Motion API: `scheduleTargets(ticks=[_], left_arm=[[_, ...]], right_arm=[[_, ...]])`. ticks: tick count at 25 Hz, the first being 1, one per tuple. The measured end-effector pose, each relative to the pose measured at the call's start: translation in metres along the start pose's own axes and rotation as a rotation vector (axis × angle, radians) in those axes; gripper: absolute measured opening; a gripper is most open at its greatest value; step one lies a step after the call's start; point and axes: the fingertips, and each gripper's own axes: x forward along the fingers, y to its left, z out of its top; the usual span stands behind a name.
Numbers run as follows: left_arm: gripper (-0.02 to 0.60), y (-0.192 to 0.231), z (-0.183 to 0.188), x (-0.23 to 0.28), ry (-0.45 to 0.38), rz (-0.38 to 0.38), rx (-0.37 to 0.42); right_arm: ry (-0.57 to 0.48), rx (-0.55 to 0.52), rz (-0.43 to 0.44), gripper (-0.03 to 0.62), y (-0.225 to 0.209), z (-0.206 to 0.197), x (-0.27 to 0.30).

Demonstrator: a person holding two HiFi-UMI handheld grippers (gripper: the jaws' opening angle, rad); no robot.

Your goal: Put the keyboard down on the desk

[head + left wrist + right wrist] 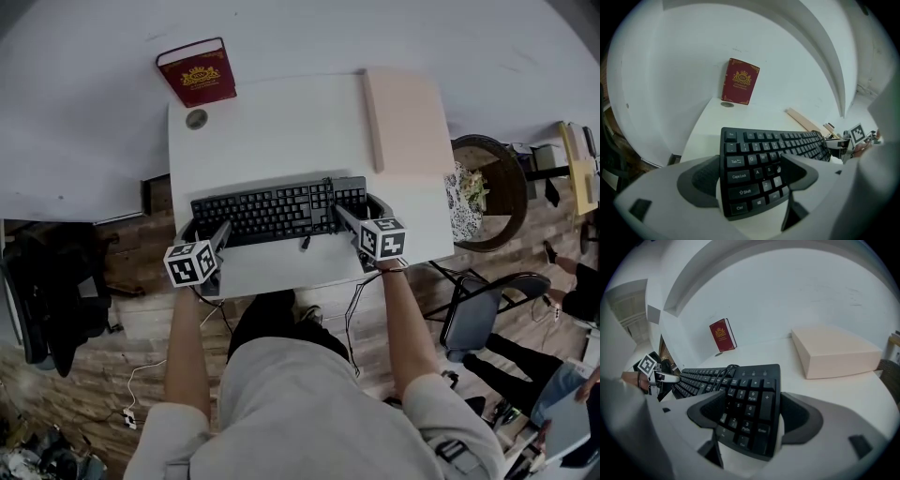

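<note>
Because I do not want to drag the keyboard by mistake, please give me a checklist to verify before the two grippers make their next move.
1. Is the keyboard fully over the desk, with nothing past an edge: ok.
2. Is the keyboard resting flat on the desk: cannot tell; its underside is hidden.
3. Are the jaws of the left gripper apart: ok. One is beside the short end and one is over the letter keys.
4. Are the jaws of the right gripper apart: ok. They stand the same way at the number pad.
5. Is the cable away from the jaws: not ok. It loops over the keys beside the right gripper.
6. Are the red book and the beige box apart from the keyboard: ok.
</note>
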Motion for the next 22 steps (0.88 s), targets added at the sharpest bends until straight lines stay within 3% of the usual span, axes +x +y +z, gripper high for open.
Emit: scheduleTargets(ticks=[9, 14, 16, 18, 20, 22], left_arm=[[0.407, 0.004, -0.005, 0.007, 0.022, 0.002, 0.008], [0.405, 0.019, 0.001, -0.013, -0.021, 0.107, 0.042], [0.346, 0.019, 0.001, -0.028, -0.041, 0.139, 0.033], [0.195, 0.008, -0.001, -0.043, -0.061, 0.145, 0.049], [0.103, -0.006, -0.004, -0.055, -0.081, 0.144, 0.065], [0.039, -0.021, -0.009, -0.063, -0.098, 0.142, 0.066]], right_arm=[[0.037, 0.067, -0.009, 0.376, -0.006, -0.006, 0.011], [0.015, -0.014, -0.072, 0.406, -0.009, -0.001, -0.001], [-0.005, -0.088, -0.127, 0.348, -0.01, 0.004, -0.014], [-0.046, -0.119, -0.16, 0.271, -0.006, 0.009, -0.03], [-0.086, -0.118, -0.169, 0.124, 0.001, 0.009, -0.046], [-0.107, -0.113, -0.167, 0.02, 0.01, 0.004, -0.058]])
